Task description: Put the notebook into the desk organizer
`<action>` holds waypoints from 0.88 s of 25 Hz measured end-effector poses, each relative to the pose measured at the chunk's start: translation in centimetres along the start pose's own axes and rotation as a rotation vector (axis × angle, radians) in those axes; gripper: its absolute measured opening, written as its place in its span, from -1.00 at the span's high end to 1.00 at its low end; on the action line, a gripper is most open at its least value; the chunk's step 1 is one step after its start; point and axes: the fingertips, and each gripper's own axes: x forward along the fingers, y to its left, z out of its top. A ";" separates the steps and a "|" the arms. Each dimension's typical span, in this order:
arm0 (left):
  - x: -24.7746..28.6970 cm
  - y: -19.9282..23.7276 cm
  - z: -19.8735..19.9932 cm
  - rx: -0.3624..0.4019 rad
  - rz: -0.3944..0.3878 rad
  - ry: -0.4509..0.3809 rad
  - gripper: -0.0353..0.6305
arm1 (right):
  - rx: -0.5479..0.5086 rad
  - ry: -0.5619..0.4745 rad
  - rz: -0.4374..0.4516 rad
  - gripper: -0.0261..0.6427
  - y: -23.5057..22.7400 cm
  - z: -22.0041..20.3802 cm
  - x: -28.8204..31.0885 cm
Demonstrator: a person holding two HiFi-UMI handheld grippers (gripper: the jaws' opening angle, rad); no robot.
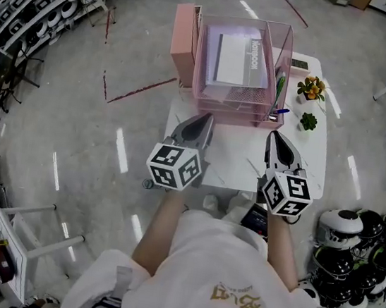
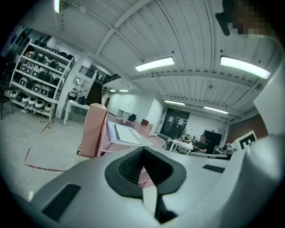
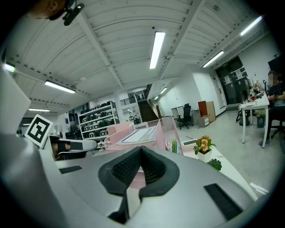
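Tabletop flowers [image 3: 203, 144] show past right hand-held gripper [image 3: 140, 146], not past left hand-held gripper [image 2: 143, 148]; both are pressed together.

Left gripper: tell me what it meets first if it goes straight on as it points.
The left gripper would probably meet the pink desk organizer first, at its lower front; depth is unclear.

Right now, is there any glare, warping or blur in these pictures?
Head view: sharp and evenly lit, with ceiling-light streaks glaring off the glossy floor. Left gripper view: strong fisheye bending, dark corners, blown-out light strips. Right gripper view: same fisheye, yet the pink desk organizer reads clearly.
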 end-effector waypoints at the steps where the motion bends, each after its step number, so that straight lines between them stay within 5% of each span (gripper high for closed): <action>1: 0.0 0.0 0.0 0.001 0.000 0.000 0.84 | -0.004 0.000 0.003 0.89 0.2 0.0 0.0; 22: 0.7 0.7 -0.2 -0.069 -0.034 0.002 0.84 | -0.015 -0.002 0.007 0.89 0.8 0.2 0.6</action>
